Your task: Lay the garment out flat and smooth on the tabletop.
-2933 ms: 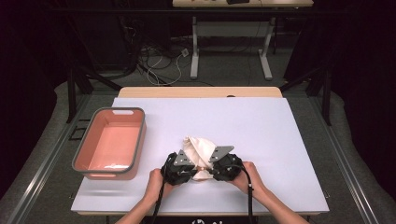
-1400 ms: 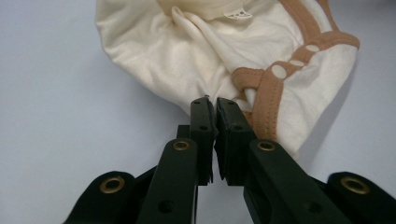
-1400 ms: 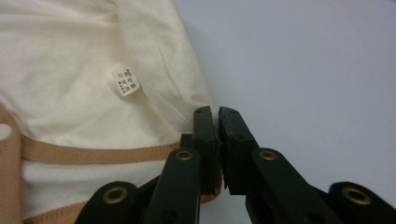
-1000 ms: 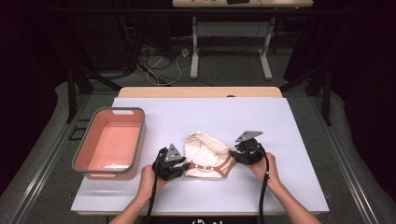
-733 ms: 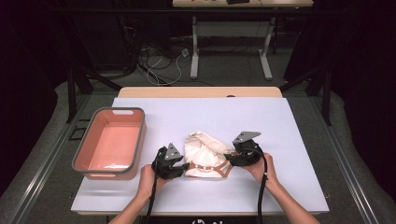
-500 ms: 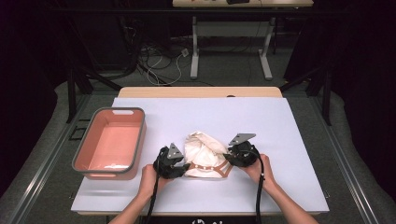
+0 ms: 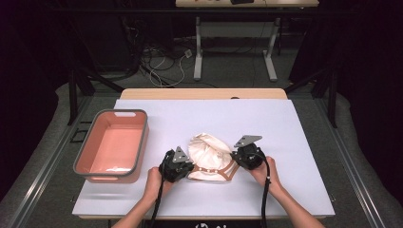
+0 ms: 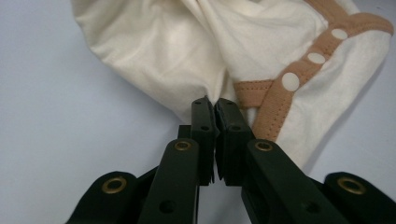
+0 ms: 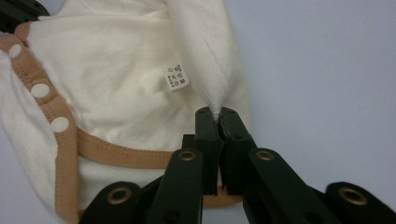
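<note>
A: State of the grippers?
B: Left gripper (image 7: 183, 167) and right gripper (image 7: 240, 156) each have jaws pinched tight on a fold of the cream garment (image 7: 208, 151).
A: Garment's location?
B: On the white table (image 7: 294, 137), near edge, between both grippers, right of the pink bin (image 7: 141, 142).

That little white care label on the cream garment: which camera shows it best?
The right gripper view: the label sits close up on the cream garment, just above the right claw, though its print is too small to read. The left gripper view shows the garment's tan trim and snaps, the high view the whole garment at a distance.
</note>
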Tool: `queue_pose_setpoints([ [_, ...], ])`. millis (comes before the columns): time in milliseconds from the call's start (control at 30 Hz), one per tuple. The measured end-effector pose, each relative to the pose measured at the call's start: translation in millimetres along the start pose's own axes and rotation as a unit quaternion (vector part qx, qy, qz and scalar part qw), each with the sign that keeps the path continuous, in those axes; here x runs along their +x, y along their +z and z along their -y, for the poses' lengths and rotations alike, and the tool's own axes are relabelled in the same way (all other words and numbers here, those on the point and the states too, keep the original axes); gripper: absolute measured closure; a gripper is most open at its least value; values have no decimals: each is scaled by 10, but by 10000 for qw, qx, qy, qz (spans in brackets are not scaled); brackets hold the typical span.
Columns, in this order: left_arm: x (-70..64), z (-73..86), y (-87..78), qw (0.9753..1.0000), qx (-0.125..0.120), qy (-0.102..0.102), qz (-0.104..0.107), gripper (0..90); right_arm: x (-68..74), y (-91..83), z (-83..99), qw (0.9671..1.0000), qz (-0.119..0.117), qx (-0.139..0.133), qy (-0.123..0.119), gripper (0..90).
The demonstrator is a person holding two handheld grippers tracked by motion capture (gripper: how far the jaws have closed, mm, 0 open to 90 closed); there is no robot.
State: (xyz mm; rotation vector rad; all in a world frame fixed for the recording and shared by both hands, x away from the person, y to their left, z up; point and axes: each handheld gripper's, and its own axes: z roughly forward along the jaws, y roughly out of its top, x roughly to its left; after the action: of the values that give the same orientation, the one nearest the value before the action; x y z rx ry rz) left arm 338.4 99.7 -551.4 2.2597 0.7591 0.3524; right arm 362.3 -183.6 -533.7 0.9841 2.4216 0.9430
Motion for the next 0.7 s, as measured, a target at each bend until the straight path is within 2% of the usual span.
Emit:
queue_pose_setpoints([
  [33, 0, 0, 0, 10000, 0, 0, 0, 868, -20, -16, 3, 10000, 18, -8, 27, 880],
  [100, -6, -22, -55, 9998, -113, 37, -147, 869, -65, -41, 13, 9999, 44, -31, 114, 880],
  [133, -8, -49, -125, 9992, -246, 108, -307, 870, -95, -55, 18, 9998, 71, -45, 153, 880],
  [233, -9, -67, -172, 9986, -345, 97, -382, 870, -126, -70, 23, 9997, 102, -66, 219, 880],
  [267, -4, -79, -214, 9978, -400, 144, -504, 870, -156, -81, 28, 9995, 158, -41, 252, 880],
  [367, 13, -77, -254, 9970, -498, 121, -574, 870, -187, -63, 41, 9993, 226, -13, 303, 880],
  [533, 20, -62, -217, 9980, -408, 85, -473, 866, -223, 3, 68, 9990, 276, 100, 344, 876],
  [633, 14, -42, -156, 9988, -271, 73, -402, 863, -219, 38, 77, 9989, 249, 189, 336, 871],
  [700, 15, -21, -117, 9992, -197, 30, -335, 854, -195, 64, 76, 9990, 222, 258, 273, 833],
])
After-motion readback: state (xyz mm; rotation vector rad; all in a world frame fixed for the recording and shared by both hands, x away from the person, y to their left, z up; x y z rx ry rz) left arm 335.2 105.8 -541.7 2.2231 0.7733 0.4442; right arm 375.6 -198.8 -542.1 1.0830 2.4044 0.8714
